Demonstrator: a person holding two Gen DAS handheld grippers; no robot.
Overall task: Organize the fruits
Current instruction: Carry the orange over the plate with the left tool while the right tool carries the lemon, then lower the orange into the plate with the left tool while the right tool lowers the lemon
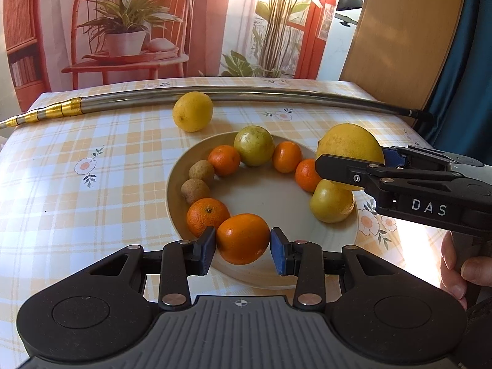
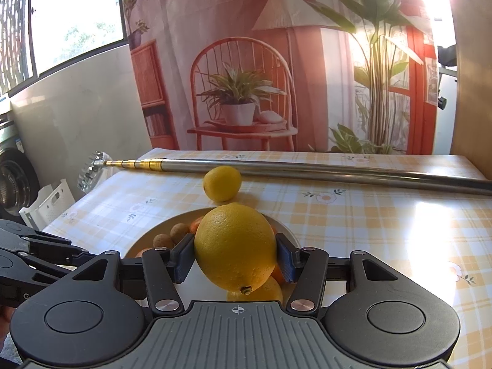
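Yellow citrus clamped in right hand-held gripper — left hand-held gripper straddles orange, unclenched.

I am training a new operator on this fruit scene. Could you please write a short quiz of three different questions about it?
1. True or false: the right gripper holds a large yellow citrus above the plate.
2. Multiple choice: where does the lone yellow fruit lie? A) on the plate; B) on the tablecloth, beside the metal pole; C) in the left gripper.
3. Fill in: the left gripper's jaws stand on either side of an ___ fruit at the plate's near rim.

Key: 1 true; 2 B; 3 orange.
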